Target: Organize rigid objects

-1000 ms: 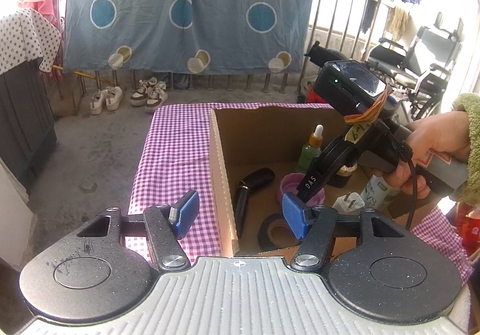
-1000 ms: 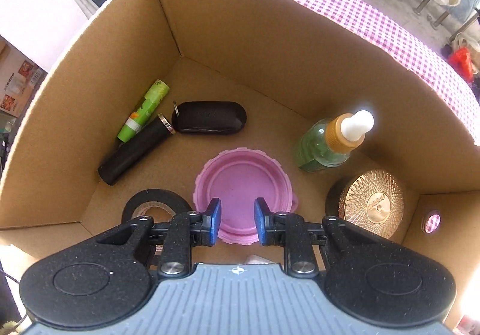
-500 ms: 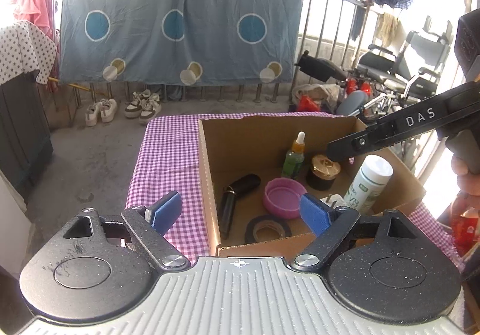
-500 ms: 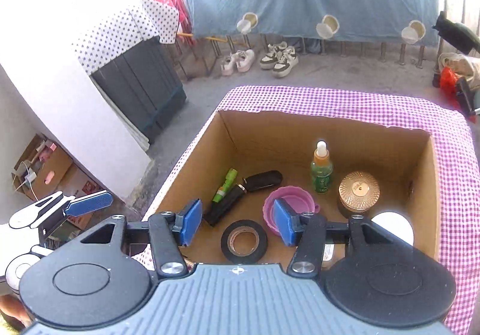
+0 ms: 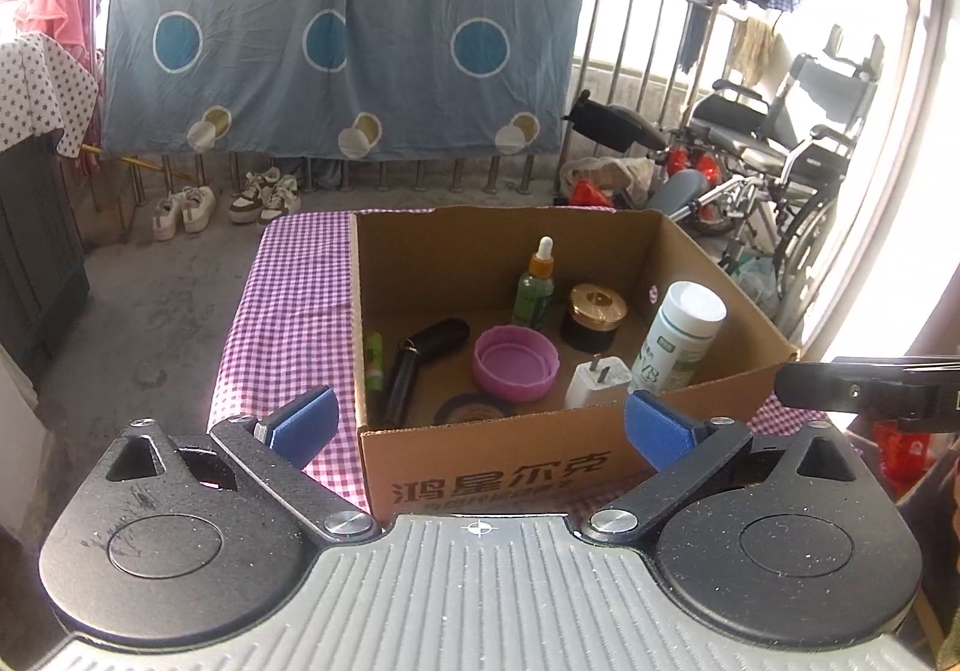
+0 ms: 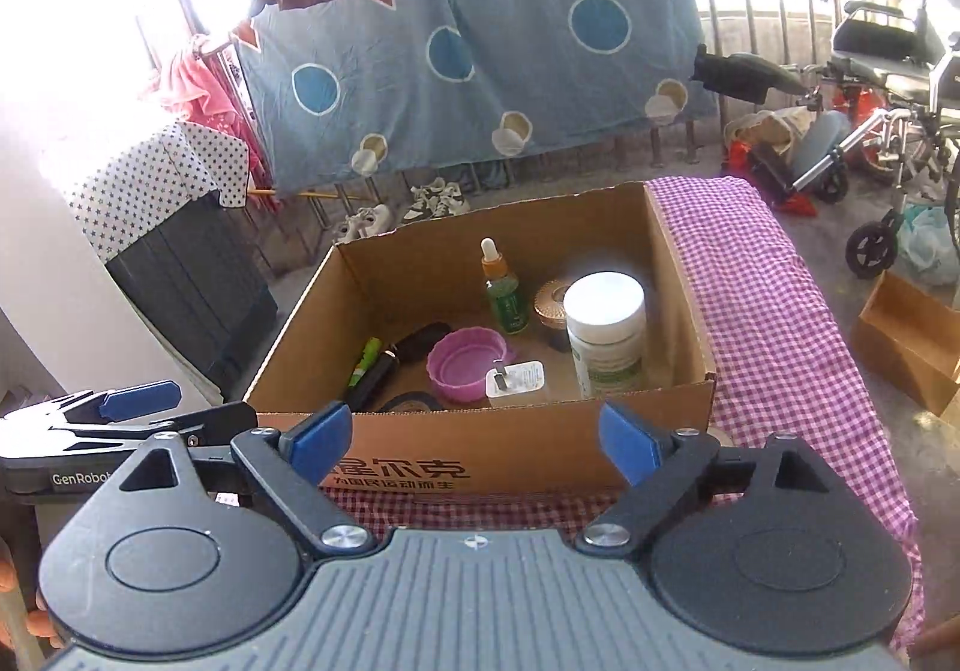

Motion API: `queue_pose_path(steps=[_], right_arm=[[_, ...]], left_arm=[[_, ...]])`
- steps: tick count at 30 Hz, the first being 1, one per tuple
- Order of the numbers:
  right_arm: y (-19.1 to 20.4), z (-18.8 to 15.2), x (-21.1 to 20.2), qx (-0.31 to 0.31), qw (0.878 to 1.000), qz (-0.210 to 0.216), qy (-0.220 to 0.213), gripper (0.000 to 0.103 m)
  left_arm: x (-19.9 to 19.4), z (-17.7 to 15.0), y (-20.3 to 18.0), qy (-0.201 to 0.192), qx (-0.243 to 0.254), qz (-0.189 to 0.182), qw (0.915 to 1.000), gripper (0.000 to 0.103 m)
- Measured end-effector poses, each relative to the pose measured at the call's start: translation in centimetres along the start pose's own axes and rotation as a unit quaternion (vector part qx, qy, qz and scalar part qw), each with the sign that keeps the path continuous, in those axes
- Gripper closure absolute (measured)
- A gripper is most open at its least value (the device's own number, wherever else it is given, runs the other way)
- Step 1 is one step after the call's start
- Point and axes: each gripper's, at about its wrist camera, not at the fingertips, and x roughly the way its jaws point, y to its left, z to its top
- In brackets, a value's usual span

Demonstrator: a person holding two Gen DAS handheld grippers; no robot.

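Balcony, checked tabletop [image 5: 282, 323]: cardboard box [image 5: 498, 467] holding 9 rigid objects.
Left gripper [image 5: 477, 425] and right gripper [image 6: 474, 434]: jaws opening wide, empty, short of the box. Sorting looks finished; next move likely withdrawal.

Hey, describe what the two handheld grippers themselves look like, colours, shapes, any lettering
Both match: the left gripper and right gripper each have a grey ribbed body, two round black speckled housings, black linkage arms with silver screws, and blue rectangular finger pads. Seen from the right wrist view, the left gripper's side carries white "GenRobot" lettering. No cables or sleeves are clearly visible.
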Motion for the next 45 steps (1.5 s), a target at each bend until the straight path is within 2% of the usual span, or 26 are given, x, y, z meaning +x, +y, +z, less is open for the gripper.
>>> queue_pose_path(steps=[3,5,11,19,25,32,36,39,45], right_arm=[[-0.1,-1.0,-1.0,-0.011,1.000,-0.016,-0.016,0.001],[-0.1,-1.5,-1.5,-0.020,0.999,-0.021,-0.023,0.000],[-0.1,-2.6,-2.2,-0.031,0.999,-0.031,-0.022,0.000],[-0.5,-3.6,-3.7,-0.032,0.997,-0.057,-0.036,0.000],[-0.6,-4.2,-4.7,-0.040,0.994,-0.082,-0.052,0.000],[-0.6,-4.3,-5.5,-0.040,0.993,-0.089,-0.064,0.000],[-0.5,-4.5,-5.8,-0.042,0.990,-0.114,-0.070,0.000],[-0.6,-4.7,-6.0,-0.044,0.988,-0.130,-0.075,0.000],[-1.0,-4.5,-5.6,-0.046,0.987,-0.132,-0.073,0.000]], left_arm=[[-0.5,-0.2,-0.7,-0.003,-0.001,0.010,0.9999,0.001],[-0.8,-0.4,-1.1,-0.003,-0.004,0.018,0.9998,0.001],[-1.5,-0.5,-2.0,0.004,-0.006,0.043,0.9990,0.001],[-2.8,-0.5,-3.3,-0.006,-0.003,0.049,0.9988,0.000],[-3.1,-0.6,-4.1,0.006,-0.001,0.051,0.9987,0.000],[-3.3,-1.0,-4.9,0.009,0.001,0.052,0.9986,0.000],[-3.3,-1.2,-5.8,0.003,0.004,0.078,0.9970,0.000],[-2.7,-1.3,-6.6,0.015,0.015,0.096,0.9951,0.000],[-1.3,-1.9,-7.5,0.043,0.018,0.093,0.9946,0.001]])
